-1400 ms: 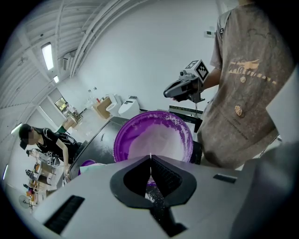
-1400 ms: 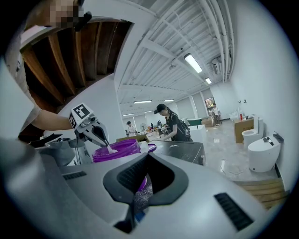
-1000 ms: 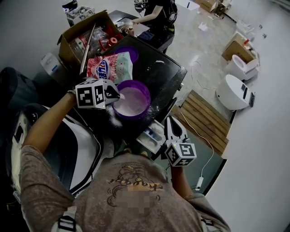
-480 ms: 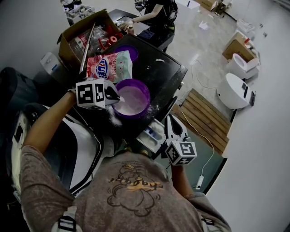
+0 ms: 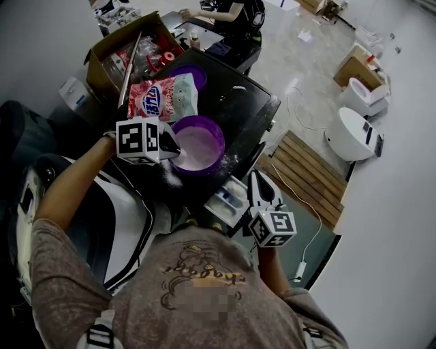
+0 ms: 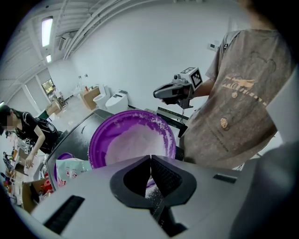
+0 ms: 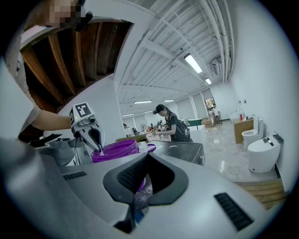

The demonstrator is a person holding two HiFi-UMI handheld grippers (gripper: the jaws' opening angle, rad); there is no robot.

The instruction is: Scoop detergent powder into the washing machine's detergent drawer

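A purple bowl (image 5: 201,146) of white detergent powder stands on the black washing machine top (image 5: 245,109). My left gripper (image 5: 176,147) is at the bowl's near-left rim, shut on a thin white scoop handle whose end dips into the powder. From the left gripper view the jaws (image 6: 150,158) meet just before the bowl (image 6: 133,140). The detergent drawer (image 5: 228,200) stands pulled out below the bowl. My right gripper (image 5: 253,178) hovers beside the drawer's right side, shut and empty. In the right gripper view the jaws (image 7: 147,154) point at the bowl (image 7: 114,150) and the left gripper (image 7: 99,148).
A pink detergent bag (image 5: 163,99) and a purple lid (image 5: 189,76) lie behind the bowl. Spilled powder dusts the machine top. A cardboard box (image 5: 116,51) of clutter stands at the back left. A person (image 5: 231,13) works behind. A wooden pallet (image 5: 306,177) and toilets (image 5: 354,136) are on the right.
Both grippers hold almost the same places. The left gripper's tip stays at the bowl's rim. The person at the back has shifted an arm.
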